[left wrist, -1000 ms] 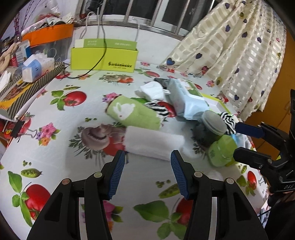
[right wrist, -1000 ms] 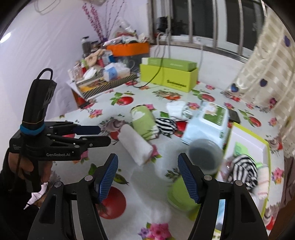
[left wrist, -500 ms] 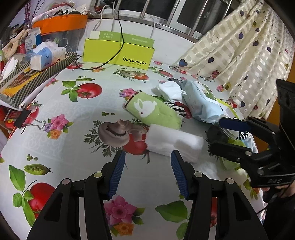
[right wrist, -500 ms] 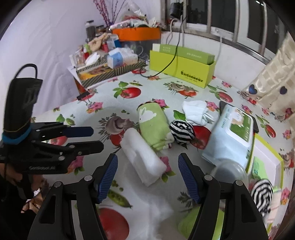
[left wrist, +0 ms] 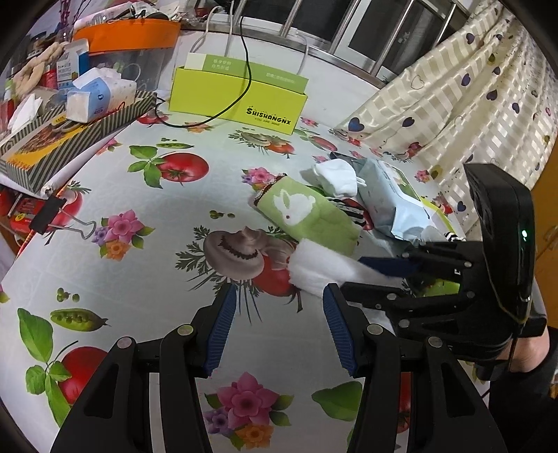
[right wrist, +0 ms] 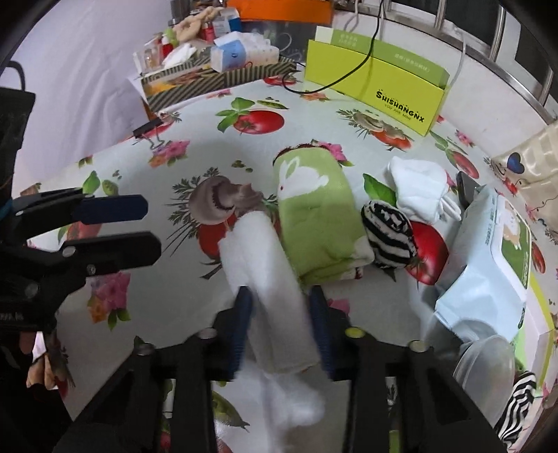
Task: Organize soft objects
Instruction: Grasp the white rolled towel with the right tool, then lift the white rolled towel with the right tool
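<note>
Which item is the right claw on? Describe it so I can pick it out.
On the fruit-print tablecloth, find the green rabbit towel roll. Lying alongside and touching it is the white towel roll, between the right claw pads, which have just been closing. It is the only plain white, unpatterned roll.

Even indoor light, fisheye bend, some motion blur

Both views are bright and soft-lit, with a pale sheen on the tablecloth [left wrist: 167,216] and only faint shadows. The window [left wrist: 383,31] at the top looks dark. Black vignette rings the corners and straight lines bow near the edges. In the right wrist view the white roll [right wrist: 268,278] and the fingers [right wrist: 240,313] around it are smeared.
</note>
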A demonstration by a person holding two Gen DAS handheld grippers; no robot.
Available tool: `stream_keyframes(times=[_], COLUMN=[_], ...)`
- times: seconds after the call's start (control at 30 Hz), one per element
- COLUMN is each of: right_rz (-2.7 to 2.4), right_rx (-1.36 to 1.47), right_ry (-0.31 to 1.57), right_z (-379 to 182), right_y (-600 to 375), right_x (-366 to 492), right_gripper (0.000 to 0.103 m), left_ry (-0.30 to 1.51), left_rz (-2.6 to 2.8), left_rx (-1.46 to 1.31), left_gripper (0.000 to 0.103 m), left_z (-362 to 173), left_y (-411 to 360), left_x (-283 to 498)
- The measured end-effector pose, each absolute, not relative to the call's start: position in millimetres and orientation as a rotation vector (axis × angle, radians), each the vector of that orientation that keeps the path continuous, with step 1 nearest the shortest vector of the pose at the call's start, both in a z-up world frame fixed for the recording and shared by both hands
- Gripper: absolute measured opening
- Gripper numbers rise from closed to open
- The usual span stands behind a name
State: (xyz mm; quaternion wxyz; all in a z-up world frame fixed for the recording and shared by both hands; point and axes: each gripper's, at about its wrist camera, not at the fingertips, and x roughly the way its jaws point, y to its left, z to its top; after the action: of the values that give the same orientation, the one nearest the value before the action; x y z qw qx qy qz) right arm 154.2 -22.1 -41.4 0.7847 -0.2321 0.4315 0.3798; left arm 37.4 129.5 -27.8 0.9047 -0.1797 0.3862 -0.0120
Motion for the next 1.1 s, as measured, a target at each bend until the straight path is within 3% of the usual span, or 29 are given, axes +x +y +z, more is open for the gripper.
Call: stream_keyframes(times=[0.07,0.23,0.63,1.1], right_rz=[0.829,0.820,0.755,0.725], right_rx=[-0.488,-0.443,-0.279,-0.215], right_ry=[0.924,0.900,0.733,0.659], right_z=[-39.1,-30.9,27.7,46.9], right_y=[-26.6,-41.5,-97.5,-135.6], right_x=[150.2,141.0,119.4,116.5], right_gripper=[0.018,0.013,0.013,0.013], left_ry=[0.799,0.797,0.802,0.826], left_rz=[-0.021,-0.025,-0.051,0.027], left_rx=[-0.375,-0.380,-0.429,-0.552], left_gripper=[0.053,0.053,0.053,0.054], left_z=[-28.3,-26.7,-13.6,-23.6], left_y=[130.6,129.0,116.1,113.4], left_x=[37.4,37.4,64.9,122.5])
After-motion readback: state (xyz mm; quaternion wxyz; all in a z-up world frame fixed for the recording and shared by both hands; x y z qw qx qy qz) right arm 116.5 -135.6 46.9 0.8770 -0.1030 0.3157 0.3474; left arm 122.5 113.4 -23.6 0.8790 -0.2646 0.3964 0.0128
